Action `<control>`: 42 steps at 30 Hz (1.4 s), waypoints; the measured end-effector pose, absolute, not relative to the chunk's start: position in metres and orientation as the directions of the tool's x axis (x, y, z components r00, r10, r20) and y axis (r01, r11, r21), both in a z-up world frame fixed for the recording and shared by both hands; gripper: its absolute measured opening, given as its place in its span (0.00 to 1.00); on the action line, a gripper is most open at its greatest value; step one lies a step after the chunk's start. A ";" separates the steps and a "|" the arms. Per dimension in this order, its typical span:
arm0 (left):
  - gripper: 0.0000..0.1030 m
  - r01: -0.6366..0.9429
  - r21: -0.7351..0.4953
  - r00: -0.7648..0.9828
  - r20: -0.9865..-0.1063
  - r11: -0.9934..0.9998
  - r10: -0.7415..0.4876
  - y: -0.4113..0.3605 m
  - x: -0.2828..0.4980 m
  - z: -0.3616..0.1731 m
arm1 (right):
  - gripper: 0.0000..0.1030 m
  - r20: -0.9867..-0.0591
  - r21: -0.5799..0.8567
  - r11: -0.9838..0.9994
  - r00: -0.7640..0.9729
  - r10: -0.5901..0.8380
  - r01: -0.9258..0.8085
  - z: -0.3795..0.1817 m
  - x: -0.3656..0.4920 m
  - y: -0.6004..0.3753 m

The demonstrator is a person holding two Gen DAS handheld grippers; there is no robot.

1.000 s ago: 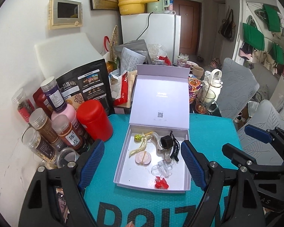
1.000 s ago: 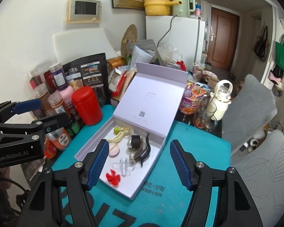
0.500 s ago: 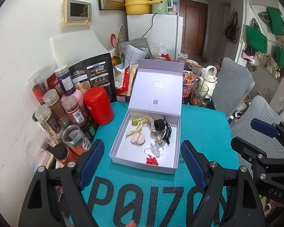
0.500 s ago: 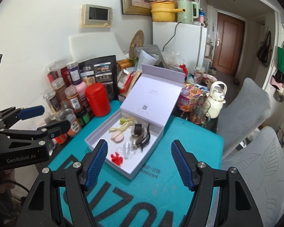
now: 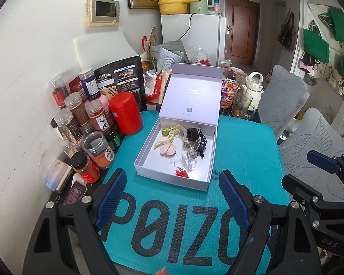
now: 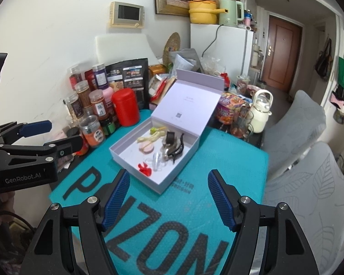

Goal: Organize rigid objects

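Note:
An open lilac box [image 5: 172, 178] [image 6: 135, 171] sits on a teal mat [image 5: 240, 149] [image 6: 217, 160], its lid [image 5: 192, 100] upright at the back. Inside lie a yellow claw clip [image 5: 167, 137], a pink round piece [image 5: 167, 152], a black claw clip [image 5: 200, 141] [image 6: 176, 152], a clear clip [image 5: 185, 162] and a small red clip [image 5: 181, 173] [image 6: 144, 168]. My left gripper [image 5: 173, 197] [image 6: 55, 135] hangs open and empty in front of the box, above the mat's lettering. My right gripper [image 6: 168, 197] [image 5: 307, 174] is open and empty too, off the box's near right corner.
Several spice jars [image 5: 75, 114] and a red canister [image 5: 126, 112] crowd the mat's left edge, with a black pouch [image 5: 121, 78] behind. A phone [image 5: 76, 192] lies at the near left. A glass mug [image 5: 242, 103] and white jug [image 5: 254, 87] stand at the back right. Grey chairs [image 5: 309, 142] flank the right.
Both grippers have drawn back from the box, which now looks smaller and farther off. More of the mat's black lettering shows. Both stay open and empty.

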State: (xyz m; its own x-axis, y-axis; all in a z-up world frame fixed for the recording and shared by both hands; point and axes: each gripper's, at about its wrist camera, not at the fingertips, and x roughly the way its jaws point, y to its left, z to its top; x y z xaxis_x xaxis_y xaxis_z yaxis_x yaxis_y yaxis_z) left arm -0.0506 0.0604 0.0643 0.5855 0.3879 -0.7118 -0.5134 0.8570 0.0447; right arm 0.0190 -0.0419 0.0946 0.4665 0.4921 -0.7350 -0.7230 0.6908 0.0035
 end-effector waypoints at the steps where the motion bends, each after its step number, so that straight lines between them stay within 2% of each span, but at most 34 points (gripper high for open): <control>1: 0.81 -0.516 0.044 0.583 -0.714 0.855 0.388 0.058 -0.053 0.064 | 0.69 -0.738 0.007 0.691 0.463 0.491 -0.723 0.094 0.018 -0.044; 42: 0.81 -0.516 0.033 0.569 -0.734 0.856 0.371 0.037 -0.072 0.058 | 0.72 -0.751 0.016 0.695 0.451 0.483 -0.719 0.091 -0.003 -0.068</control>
State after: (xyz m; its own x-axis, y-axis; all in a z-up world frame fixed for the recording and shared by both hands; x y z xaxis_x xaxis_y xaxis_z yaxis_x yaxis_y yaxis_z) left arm -0.0724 0.0368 0.0578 0.5691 0.3708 -0.7339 -0.5155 0.8562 0.0329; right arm -0.0033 -0.0683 0.0908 0.4508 0.4831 -0.7506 -0.7187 0.6951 0.0157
